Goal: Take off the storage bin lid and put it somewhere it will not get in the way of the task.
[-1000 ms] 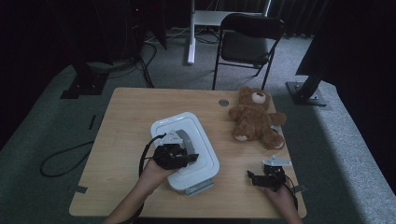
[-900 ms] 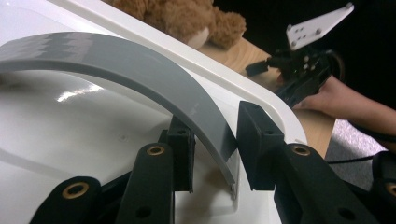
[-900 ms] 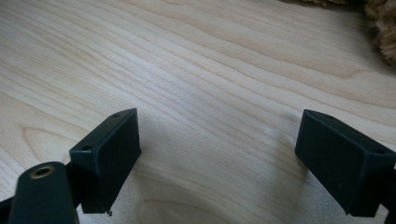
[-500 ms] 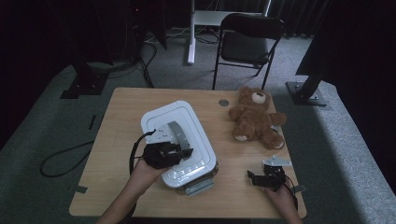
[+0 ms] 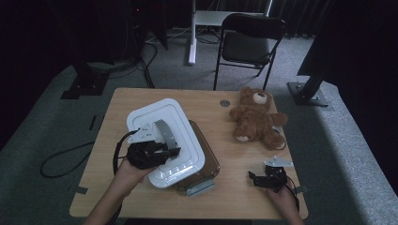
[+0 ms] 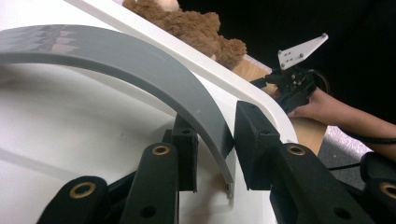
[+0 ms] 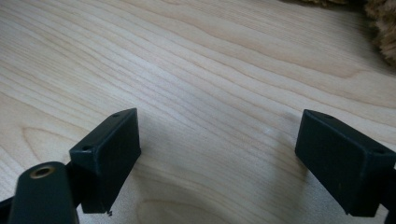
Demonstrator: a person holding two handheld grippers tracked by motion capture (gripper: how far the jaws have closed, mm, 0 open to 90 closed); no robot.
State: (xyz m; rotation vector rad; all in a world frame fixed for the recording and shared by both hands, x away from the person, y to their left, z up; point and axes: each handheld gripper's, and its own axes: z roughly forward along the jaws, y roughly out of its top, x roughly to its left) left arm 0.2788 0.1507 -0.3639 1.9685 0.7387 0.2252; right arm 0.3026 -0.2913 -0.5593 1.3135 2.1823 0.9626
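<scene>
— What did your left gripper [image 5: 165, 151] have hold of?

— I had its 2 jaws clamped on the grey handle [image 6: 140, 70] of the white lid [image 5: 164, 136]. In the left gripper view the arched strip ran between my pads [image 6: 254, 135], pinched near its lower end.

— And where was the lid?

— Left of centre in the high view, tilted and raised off the box [image 5: 206, 161] beneath it. The box's brownish clear wall showed at the lid's lower right edge, with a grey latch [image 5: 199, 189] sticking out at the bottom.

— Your right gripper [image 5: 267, 178]?

— It sat low on the table [image 5: 225, 197] at the lower right of the high view, well apart from the box. In the right gripper view my jaws stood wide open over bare wood, with nothing between them.

— Anything else nearby?

— A brown bear [image 5: 256, 117] lay at the upper right of the table, and its fur showed at the top of the left gripper view. A dark chair [image 5: 251, 40] stood beyond the table's far edge.
</scene>
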